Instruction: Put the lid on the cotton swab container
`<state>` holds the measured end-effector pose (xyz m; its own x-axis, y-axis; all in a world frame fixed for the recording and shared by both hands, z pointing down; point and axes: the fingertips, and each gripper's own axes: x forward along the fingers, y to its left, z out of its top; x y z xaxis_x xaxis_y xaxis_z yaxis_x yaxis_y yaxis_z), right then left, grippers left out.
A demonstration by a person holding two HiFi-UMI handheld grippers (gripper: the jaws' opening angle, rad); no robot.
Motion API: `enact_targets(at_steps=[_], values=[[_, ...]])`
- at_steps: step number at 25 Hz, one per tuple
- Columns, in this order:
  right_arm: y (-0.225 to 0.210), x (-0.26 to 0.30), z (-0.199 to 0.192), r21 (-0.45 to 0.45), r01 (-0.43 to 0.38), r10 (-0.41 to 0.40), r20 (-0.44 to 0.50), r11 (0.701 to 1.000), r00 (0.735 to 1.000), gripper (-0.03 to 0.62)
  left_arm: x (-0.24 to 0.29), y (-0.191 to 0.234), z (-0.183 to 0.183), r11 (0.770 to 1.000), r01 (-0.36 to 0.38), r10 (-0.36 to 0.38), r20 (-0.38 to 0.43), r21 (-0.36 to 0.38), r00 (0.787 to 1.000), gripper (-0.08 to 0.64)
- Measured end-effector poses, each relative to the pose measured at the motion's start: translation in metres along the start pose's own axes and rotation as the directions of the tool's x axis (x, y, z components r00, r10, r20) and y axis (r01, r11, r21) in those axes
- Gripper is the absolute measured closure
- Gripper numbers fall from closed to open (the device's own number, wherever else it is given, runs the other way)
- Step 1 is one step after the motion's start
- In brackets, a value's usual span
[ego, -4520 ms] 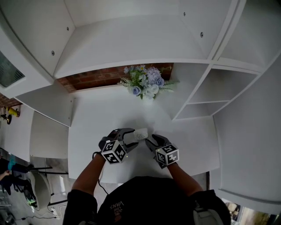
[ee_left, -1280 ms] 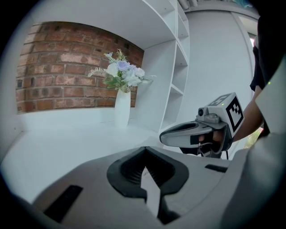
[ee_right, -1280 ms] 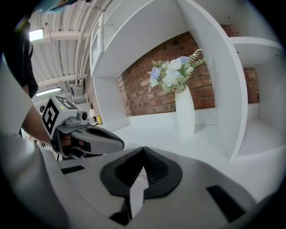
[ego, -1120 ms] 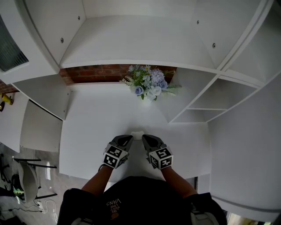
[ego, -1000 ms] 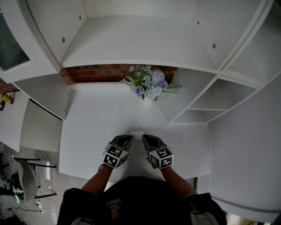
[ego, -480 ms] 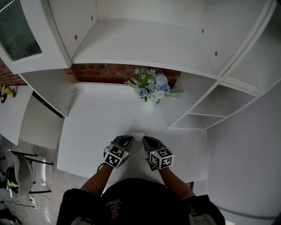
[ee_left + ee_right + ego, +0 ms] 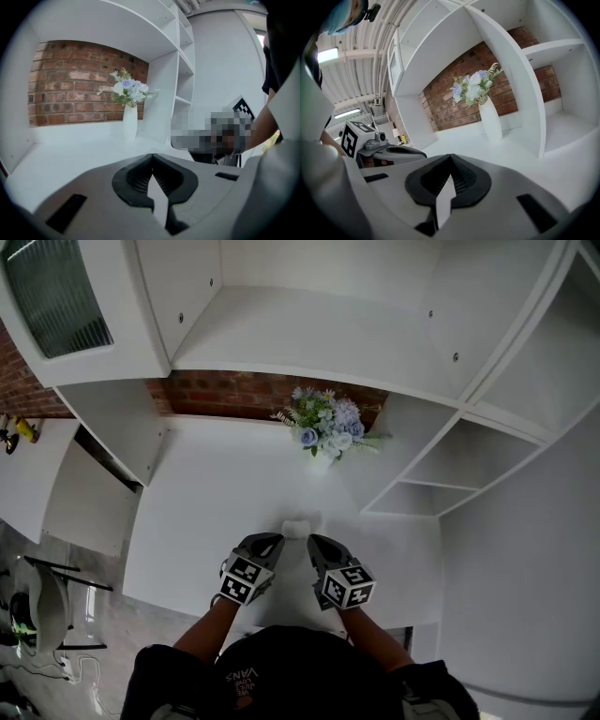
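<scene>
While the left gripper (image 7: 270,540) and right gripper (image 7: 315,542) are pressed together and empty, the cotton swab container (image 7: 297,527) stands on the white table (image 7: 216,502) just beyond their tips; avoid nudging it.

Cotton swab container (image 7: 296,528): small, squat, pale white, roughly boxy with soft corners. It stands on the white table (image 7: 216,502), lower centre of the head view. It sits between and just above the tips of the left hand-held gripper (image 7: 271,539) and right hand-held gripper (image 7: 314,541); contact cannot be told. Too small and pale to tell whether its lid is on.
</scene>
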<state>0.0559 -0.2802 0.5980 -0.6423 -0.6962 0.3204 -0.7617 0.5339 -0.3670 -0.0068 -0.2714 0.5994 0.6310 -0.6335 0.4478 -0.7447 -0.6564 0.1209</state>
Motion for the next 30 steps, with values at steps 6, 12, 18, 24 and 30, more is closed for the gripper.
enact_targets(at_steps=[6, 12, 18, 24, 30], values=[[0.013, -0.022, -0.020, 0.000, 0.032, -0.032, -0.022, 0.999, 0.999, 0.594, -0.027, -0.017, -0.014, 1.000, -0.002, 0.002, -0.001, -0.021, 1.000, 0.554], [0.031, -0.049, -0.034, 0.009, 0.061, -0.061, -0.012, 0.998, 0.998, 0.594, -0.058, -0.033, -0.031, 0.999, 0.014, -0.014, 0.003, -0.036, 1.000, 0.554], [0.054, -0.073, -0.044, 0.018, 0.094, -0.095, 0.010, 0.995, 0.995, 0.594, -0.090, -0.048, -0.045, 0.998, 0.035, -0.034, 0.023, -0.056, 0.999, 0.554], [0.085, -0.095, -0.052, 0.017, 0.120, -0.121, 0.039, 0.993, 0.992, 0.594, -0.131, -0.057, -0.054, 0.997, 0.046, -0.044, 0.039, -0.058, 0.998, 0.554], [0.114, -0.114, -0.069, 0.028, 0.156, -0.157, 0.061, 0.987, 0.986, 0.594, -0.168, -0.066, -0.066, 0.997, 0.062, -0.059, 0.056, -0.052, 0.997, 0.554]])
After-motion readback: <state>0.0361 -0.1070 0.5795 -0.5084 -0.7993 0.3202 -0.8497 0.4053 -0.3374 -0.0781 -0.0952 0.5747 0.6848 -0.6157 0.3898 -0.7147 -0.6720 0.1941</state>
